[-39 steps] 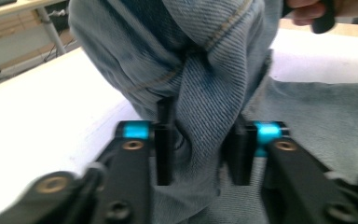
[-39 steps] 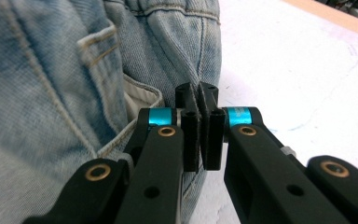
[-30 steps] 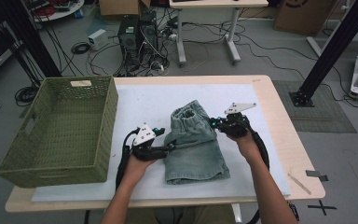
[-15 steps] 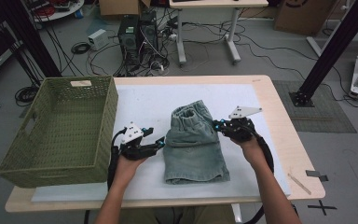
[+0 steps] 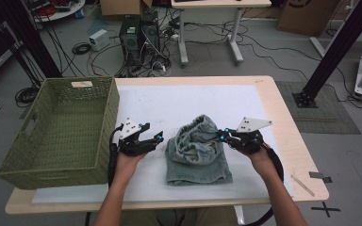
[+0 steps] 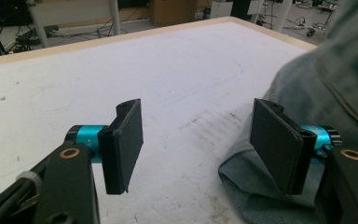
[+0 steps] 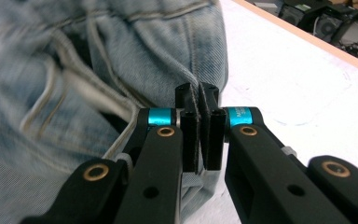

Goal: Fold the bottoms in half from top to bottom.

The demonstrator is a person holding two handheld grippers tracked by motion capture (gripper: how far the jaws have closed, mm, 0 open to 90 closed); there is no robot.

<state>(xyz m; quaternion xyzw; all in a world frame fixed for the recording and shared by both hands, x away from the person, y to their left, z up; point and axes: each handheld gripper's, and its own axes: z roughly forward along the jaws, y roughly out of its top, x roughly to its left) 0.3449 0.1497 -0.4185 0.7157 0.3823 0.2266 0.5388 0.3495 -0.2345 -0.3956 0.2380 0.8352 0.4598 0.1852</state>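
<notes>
Faded blue denim shorts (image 5: 198, 153) at centre of white table mat (image 5: 188, 101), waistband end lifted and bunched. Right gripper (image 5: 225, 137) pinching shorts' raised right edge, jaws pressed on fabric. Left gripper (image 5: 158, 139) spread, holding nothing, just beside shorts' left edge. Green woven basket (image 5: 59, 127) at table's left edge. Bare mat beyond shorts.

A pair of faded blue denim shorts (image 5: 198, 153) lies mid-counter on the white mat, lower half flat toward the person, waistband end lifted and bunched open, pinched at its right edge by the right tongs (image 7: 200, 105).
</notes>
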